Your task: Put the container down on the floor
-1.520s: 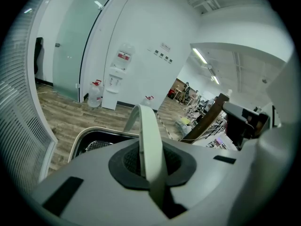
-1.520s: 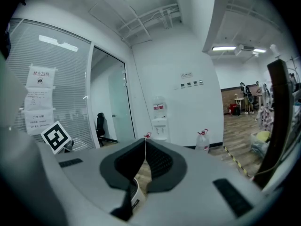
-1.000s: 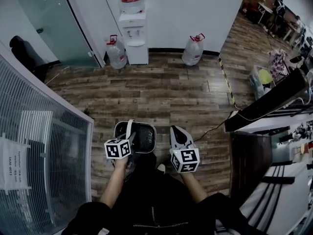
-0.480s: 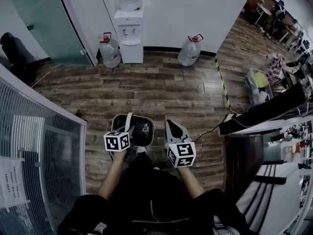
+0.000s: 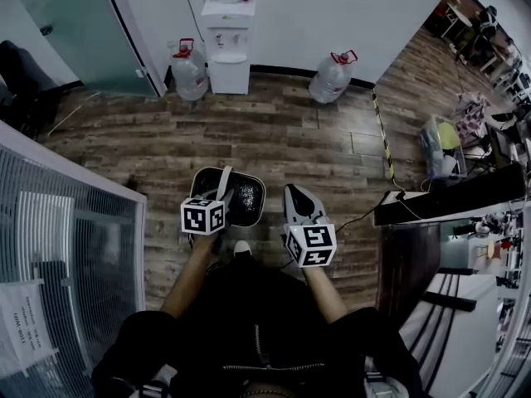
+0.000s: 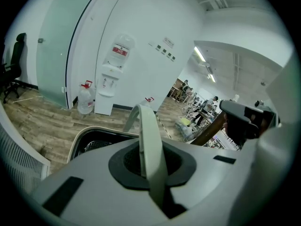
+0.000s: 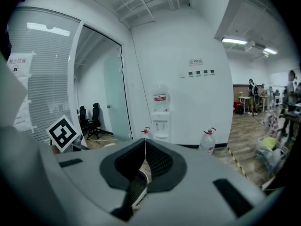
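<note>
- Container, a dark tub with a pale rim and a pale hoop handle, hung from your left tongs in front of your body, off the brown wooden plank floor.
- Your left tongs were clamped on that handle; the strap ran straight up between the jaws, with the tub's rim showing just beyond them.
- Your right tongs were closed with nothing between them, carried just beside the tub on its right and not touching it.
- Over the last second both tongs and the tub kept the same places relative to each other. What shifted was the room: the floor planks, the white water dispenser and the two clear water bottles beside it slid in the head view, which reads as you walking with the load.
- The grip had not loosened and the tub looked no lower, so I judged the task to be in its carrying stage, with the setting-down not yet begun.
- Bare floor lay ahead of you, short of the dispenser. The next move probably called for stopping, lowering the tub until its base rested flat, and only then letting go of the handle.
</note>
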Tool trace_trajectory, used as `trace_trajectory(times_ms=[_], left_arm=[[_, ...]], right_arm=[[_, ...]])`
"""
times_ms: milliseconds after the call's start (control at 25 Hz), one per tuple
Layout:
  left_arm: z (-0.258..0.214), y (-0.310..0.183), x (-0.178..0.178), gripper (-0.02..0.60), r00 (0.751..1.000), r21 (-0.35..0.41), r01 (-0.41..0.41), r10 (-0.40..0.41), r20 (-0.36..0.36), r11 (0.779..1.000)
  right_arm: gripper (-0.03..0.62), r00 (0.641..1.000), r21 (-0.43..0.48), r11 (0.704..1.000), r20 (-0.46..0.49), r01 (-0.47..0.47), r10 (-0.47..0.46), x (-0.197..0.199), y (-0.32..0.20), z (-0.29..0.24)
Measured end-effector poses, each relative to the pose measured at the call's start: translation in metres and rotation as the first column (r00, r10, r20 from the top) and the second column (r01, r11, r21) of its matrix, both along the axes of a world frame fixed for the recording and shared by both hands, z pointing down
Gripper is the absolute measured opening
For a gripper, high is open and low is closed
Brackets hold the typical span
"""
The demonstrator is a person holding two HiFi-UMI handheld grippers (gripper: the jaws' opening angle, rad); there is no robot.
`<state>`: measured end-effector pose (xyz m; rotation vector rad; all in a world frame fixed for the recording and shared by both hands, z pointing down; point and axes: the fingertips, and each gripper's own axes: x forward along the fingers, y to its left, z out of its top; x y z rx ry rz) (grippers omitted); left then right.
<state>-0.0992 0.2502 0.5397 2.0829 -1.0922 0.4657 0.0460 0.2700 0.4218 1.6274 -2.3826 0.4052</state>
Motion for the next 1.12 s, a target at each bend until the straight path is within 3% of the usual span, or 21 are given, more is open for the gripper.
trace_trajectory(times_ms=[400, 1120], left_arm=[[0.003, -0.039, -0.022, 0.02, 0.999, -0.008, -0.034, 0.034, -0.007, 0.999], [0.012, -0.038, -0.022, 0.02, 1.0, -0.039, -0.015, 0.015, -0.014, 0.999]], right_arm=[[0.015, 0.999, -0.026, 1.0, -0.041, 0.0, -0.001, -0.029, -0.035, 0.005], [0.014, 0.999, -0.05, 0.998, -0.02, 0.03, -0.031, -0.039, -0.044, 0.017]])
